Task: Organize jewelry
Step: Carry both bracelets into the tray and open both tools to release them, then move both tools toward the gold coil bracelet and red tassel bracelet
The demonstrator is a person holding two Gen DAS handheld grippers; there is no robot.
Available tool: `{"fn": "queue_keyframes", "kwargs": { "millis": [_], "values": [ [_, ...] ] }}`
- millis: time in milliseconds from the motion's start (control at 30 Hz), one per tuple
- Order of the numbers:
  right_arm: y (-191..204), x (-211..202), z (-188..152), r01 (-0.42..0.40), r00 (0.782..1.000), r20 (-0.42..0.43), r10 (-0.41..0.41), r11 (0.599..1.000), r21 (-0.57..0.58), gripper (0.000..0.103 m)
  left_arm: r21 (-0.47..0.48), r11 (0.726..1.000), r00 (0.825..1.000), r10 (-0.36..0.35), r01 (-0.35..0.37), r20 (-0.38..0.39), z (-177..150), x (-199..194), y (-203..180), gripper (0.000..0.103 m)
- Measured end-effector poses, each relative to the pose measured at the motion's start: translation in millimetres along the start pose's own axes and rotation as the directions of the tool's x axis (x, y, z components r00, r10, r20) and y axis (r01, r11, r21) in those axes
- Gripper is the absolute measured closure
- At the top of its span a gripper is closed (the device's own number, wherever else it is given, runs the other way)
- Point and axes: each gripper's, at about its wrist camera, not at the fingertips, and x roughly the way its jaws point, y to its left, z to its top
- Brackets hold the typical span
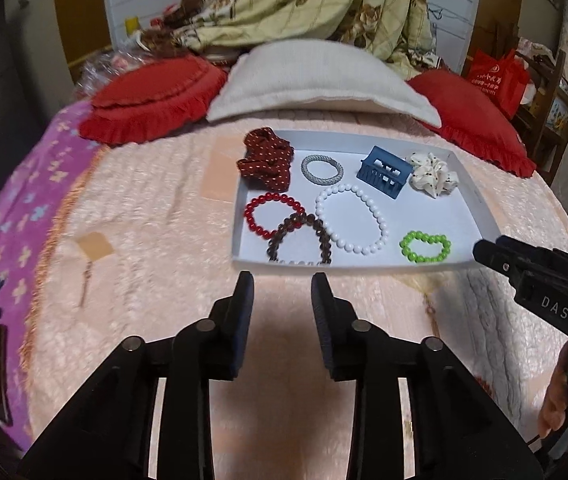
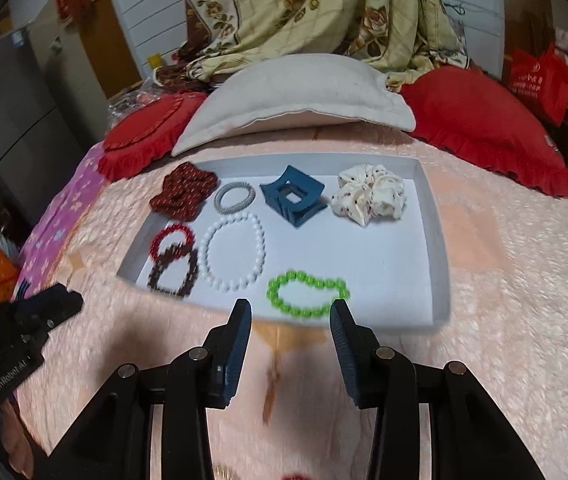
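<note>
Jewelry and hair pieces laid out in a shallow white cardboard tray (image 1: 480,204) on a bed covered by a pale pink fleece blanket (image 1: 144,220).

Along the tray's far edge sit a dark red dotted fabric scrunchie (image 1: 266,160) at the left corner, a grey woven bangle (image 1: 321,168), a blue plastic claw clip (image 1: 384,174) and a cream speckled scrunchie (image 1: 434,174) toward the right corner. Nearer, a red bead bracelet (image 1: 272,216) overlaps a brown bead bracelet (image 1: 300,240) at the near left corner, beside a white bead bracelet (image 1: 352,218); a green bead bracelet (image 2: 308,294) lies by the near edge. Both the left gripper (image 1: 282,284) and right gripper (image 2: 290,312) hover off the near edge, fingers spread apart, holding nothing. Behind the tray lie a white pillow (image 1: 320,80) and red frilled cushions (image 1: 152,96).
</note>
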Motion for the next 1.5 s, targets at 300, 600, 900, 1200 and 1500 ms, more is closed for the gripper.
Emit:
{"fn": "queue_keyframes", "kwargs": {
  "millis": [300,600,900,1200,1500],
  "values": [
    [4.3,-38.8,-62.0,0.030,1.000,0.005,-0.030,0.999,-0.011,0.063,-0.041,0.999,0.999,0.030,-0.029,0.026,-46.1,-44.5,0.3,0.072],
    [19.9,-65.9,-109.3,0.054,0.998,0.021,-0.054,0.998,-0.044,0.063,-0.072,0.997,0.999,0.042,-0.042,0.003,-85.0,-69.6,-8.2,0.072],
    [17.9,-87.5,-129.3,0.095,0.995,0.044,-0.094,0.995,-0.015,0.062,-0.051,0.992,0.989,0.119,-0.115,0.090,-109.3,-104.1,-17.6,0.064],
    [20.7,-102.0,-140.7,0.105,0.992,0.064,-0.105,0.994,-0.001,0.062,-0.021,0.991,0.982,0.137,-0.135,0.128,-123.9,-120.6,-28.7,0.059],
    [26.9,-117.5,-149.2,0.111,0.990,0.085,-0.110,0.994,-0.008,0.062,-0.018,0.988,0.978,0.154,-0.153,0.141,-134.7,-135.2,-28.6,0.059]
  ]
}}
